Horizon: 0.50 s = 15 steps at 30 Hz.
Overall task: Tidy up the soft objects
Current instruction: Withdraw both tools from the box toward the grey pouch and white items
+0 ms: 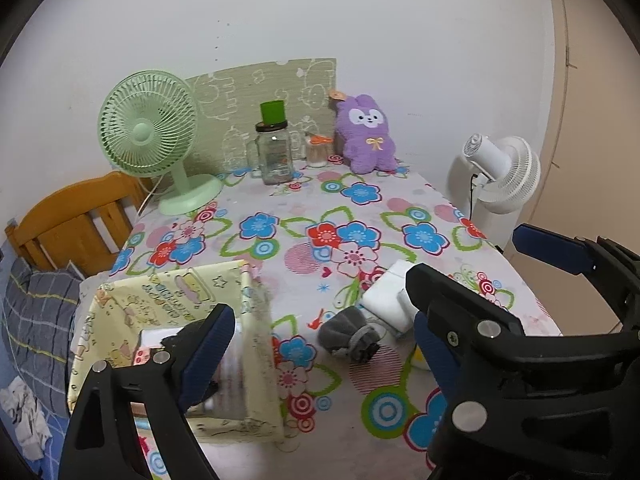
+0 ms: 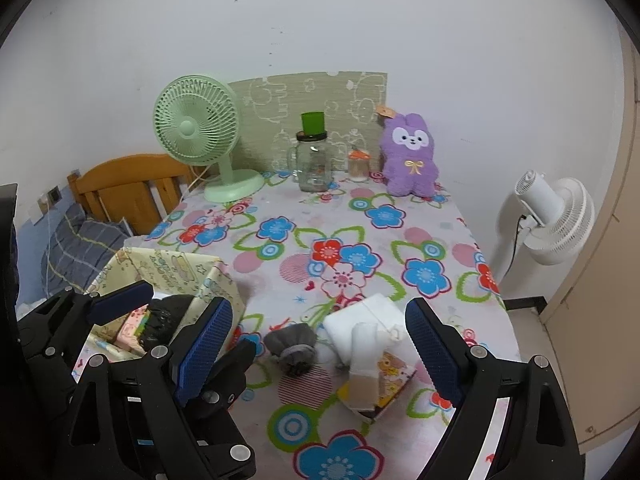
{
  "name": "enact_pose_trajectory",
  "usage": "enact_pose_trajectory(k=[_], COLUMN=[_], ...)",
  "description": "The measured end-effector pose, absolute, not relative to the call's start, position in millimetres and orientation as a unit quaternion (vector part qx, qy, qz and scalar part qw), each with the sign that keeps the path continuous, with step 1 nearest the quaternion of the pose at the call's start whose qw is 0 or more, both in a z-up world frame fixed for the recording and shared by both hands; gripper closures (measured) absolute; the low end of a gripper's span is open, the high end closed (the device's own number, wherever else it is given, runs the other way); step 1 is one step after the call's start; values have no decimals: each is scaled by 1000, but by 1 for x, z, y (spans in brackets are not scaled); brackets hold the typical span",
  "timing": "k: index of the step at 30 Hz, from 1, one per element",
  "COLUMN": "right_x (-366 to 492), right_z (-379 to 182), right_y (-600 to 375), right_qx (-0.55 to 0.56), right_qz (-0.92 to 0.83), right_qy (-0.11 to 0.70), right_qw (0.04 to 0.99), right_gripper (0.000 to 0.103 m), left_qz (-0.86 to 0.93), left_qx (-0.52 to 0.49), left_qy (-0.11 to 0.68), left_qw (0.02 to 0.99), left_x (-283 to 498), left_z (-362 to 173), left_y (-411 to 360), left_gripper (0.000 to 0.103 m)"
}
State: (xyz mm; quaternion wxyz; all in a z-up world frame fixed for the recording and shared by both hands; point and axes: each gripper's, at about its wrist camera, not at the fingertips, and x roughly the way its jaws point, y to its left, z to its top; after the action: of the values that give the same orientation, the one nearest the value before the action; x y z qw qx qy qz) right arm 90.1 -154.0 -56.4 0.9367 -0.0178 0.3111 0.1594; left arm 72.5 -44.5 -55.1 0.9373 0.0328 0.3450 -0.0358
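You're holding both grippers over the near edge of the table point(image 2: 400, 216), the one with the flowery cloth. Your left gripper point(image 1: 324, 344) is standing wide with nothing between its jaws, and your right gripper point(image 2: 320, 344) is gaping just as wide and empty too.

The soft stuff is lying near the front edge: a gray rolled sock point(image 2: 294, 346), and just beside it on the right a white folded cloth point(image 2: 360, 318) with a pale rolled piece point(image 2: 365, 364) resting on a small picture pack point(image 2: 394, 376). The yellow fabric box point(image 1: 168, 300) is sitting at the near left corner, already holding something pink and something dark point(image 2: 166, 316).

In the right wrist view your left gripper's fingers point(image 2: 120, 302) are hanging over that box, so it's crowding the opening.

Along the far edge you've got a green fan point(image 2: 200, 128) at the left, a glass jar point(image 2: 314, 164) with a green cup on top, a little container point(image 2: 357, 166), and a purple plush point(image 2: 408, 152) toward the right corner. A white fan point(image 2: 556, 216) is standing off the right edge, a wooden headboard point(image 2: 132, 184) off the left.
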Motion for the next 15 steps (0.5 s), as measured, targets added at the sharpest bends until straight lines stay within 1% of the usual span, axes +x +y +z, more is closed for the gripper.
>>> enact_pose_trajectory(k=[7,15], right_x=[89,94], right_z=[-65,-82], right_y=[-172,-192], right_qx=[-21,-14], right_qz=[147,132], right_qy=[306,311], right_qw=[941,941], right_gripper=[13,13], left_qz=[-53,-64], left_qx=[37,38], left_qy=[343,361], left_qw=[937,930], left_x=[78,89], left_z=[-66,-86], left_y=[-60,-77], left_gripper=[11,11])
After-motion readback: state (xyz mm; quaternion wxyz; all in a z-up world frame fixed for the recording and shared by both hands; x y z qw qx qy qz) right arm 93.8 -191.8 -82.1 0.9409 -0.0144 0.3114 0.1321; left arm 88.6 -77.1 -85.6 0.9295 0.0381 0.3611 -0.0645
